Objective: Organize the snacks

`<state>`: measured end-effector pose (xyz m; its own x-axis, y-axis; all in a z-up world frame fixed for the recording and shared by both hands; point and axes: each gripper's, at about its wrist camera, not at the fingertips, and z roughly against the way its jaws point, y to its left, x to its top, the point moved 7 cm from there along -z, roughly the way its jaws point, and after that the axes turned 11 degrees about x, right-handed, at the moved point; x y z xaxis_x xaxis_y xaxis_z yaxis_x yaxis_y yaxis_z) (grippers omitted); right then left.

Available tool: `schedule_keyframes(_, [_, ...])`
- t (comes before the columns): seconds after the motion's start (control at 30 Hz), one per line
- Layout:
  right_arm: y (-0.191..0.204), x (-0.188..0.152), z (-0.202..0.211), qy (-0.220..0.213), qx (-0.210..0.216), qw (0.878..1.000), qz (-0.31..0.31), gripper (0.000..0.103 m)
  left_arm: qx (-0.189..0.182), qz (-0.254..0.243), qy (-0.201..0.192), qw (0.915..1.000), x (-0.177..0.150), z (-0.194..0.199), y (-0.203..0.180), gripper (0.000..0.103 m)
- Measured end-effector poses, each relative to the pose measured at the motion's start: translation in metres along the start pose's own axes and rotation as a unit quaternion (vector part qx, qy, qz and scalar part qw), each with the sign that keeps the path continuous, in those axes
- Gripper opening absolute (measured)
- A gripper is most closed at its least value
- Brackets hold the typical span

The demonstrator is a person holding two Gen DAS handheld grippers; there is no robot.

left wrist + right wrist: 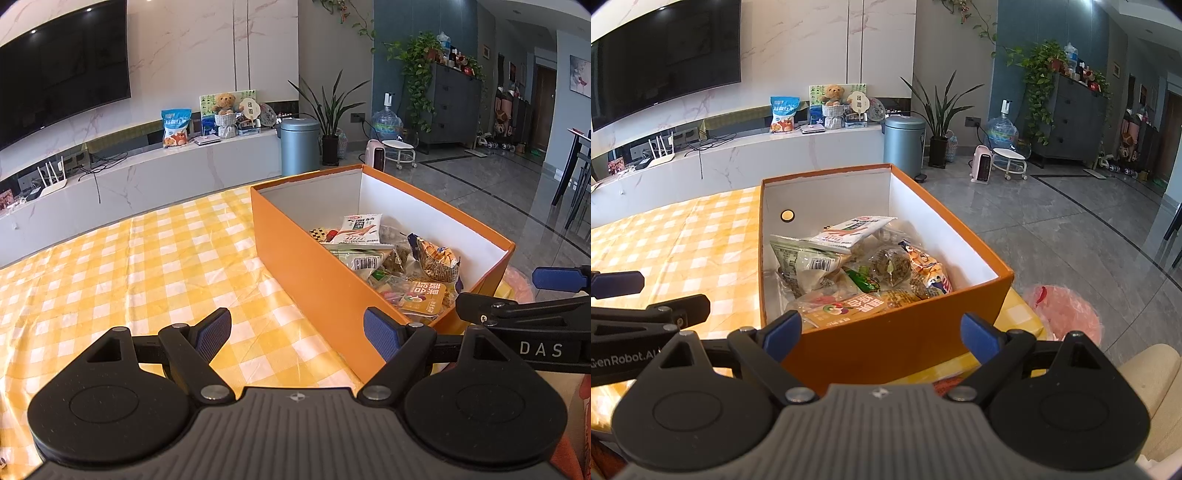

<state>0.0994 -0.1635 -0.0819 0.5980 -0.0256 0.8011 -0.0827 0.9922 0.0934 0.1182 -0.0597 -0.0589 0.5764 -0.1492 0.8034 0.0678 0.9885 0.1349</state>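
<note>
Both grippers — left [297, 334], right [881, 332] — are hovering wide open and empty beside the box [886, 343], snacks [857, 269] sitting inside.

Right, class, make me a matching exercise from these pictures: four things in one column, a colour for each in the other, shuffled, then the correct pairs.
Things:
1. box holding the snacks
2. tablecloth
3. bin on the floor
4. gripper pads

Colours:
A. blue
B. orange
C. yellow and white check
D. grey-blue

Pairs: 1-B, 2-C, 3-D, 4-A
</note>
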Motion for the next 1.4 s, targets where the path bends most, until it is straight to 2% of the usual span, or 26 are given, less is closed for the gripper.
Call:
schedule_keyframes(0.83, [-0.0040, -0.0025, 0.0033, 0.001, -0.003, 1.000, -0.008, 0.092, -0.009, -0.009, -0.007, 0.9999, 0.0067, 0.0065, -0.0016, 0.095])
schedule_keyframes(1.4, [-0.0046, -0.0027, 0.0026, 0.003, -0.002, 1.000, -0.010, 0.093, 0.000, -0.005, -0.010, 0.9999, 0.0057, 0.0053, -0.0003, 0.096])
